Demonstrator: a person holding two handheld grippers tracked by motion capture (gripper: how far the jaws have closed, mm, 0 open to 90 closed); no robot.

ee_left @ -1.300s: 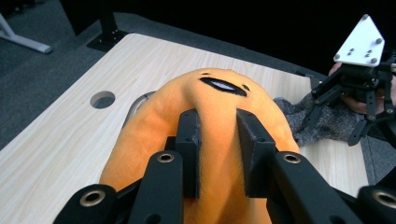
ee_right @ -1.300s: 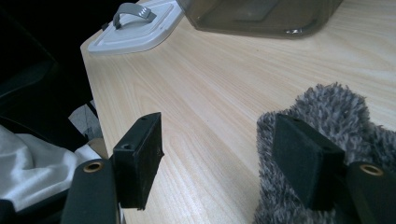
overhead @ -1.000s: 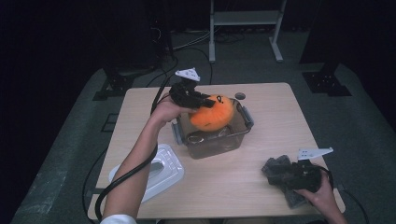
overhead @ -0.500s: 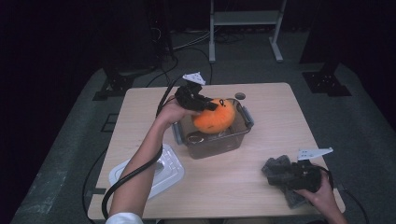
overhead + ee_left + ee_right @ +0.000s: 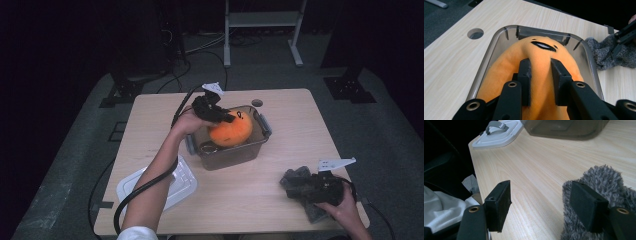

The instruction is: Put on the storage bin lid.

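Plush point(image 5: 231, 131) is most of the way into the bin point(image 5: 264, 126) with your left gripper point(image 5: 540, 72) fingers clamped on it, right gripper point(image 5: 544, 202) fingers apart beside the grey cloth point(image 5: 599, 182); release, then fit the lid point(image 5: 165, 182).

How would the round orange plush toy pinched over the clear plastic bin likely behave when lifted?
The round orange plush toy probably squashes: its fabric bunches between the left gripper's shut jaws. It looks light and unlikely to slip or break if dropped into the clear plastic bin.
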